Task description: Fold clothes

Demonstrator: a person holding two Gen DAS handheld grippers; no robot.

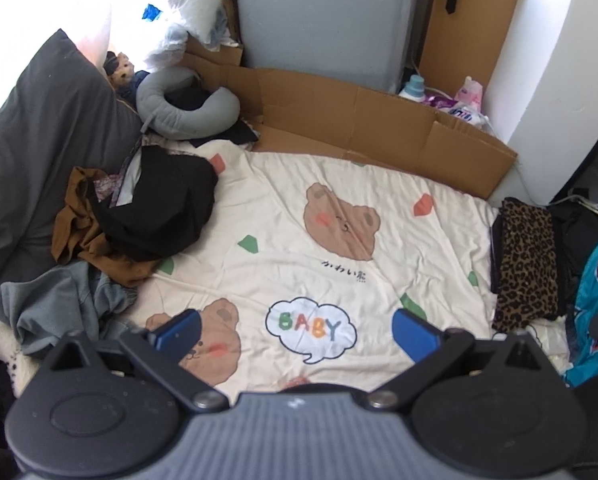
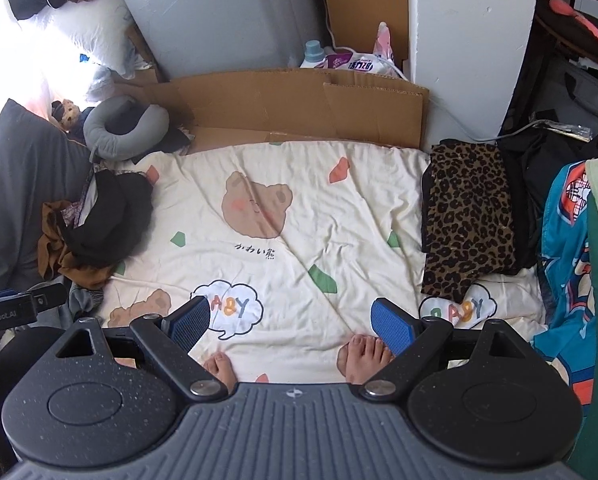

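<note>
A heap of unfolded clothes lies at the left of the bed: a black garment on top of a brown one, with a grey-blue piece in front. A folded leopard-print garment rests at the bed's right edge. My left gripper hovers open over the cream bear-print sheet, holding nothing. Above the same sheet my right gripper also stands open and empty. Part of the left gripper shows at the right wrist view's left edge.
A grey neck pillow and a dark pillow sit at the back left. Flattened cardboard lines the far edge before a grey cabinet. Turquoise printed fabric hangs at right. A person's bare toes rest on the sheet.
</note>
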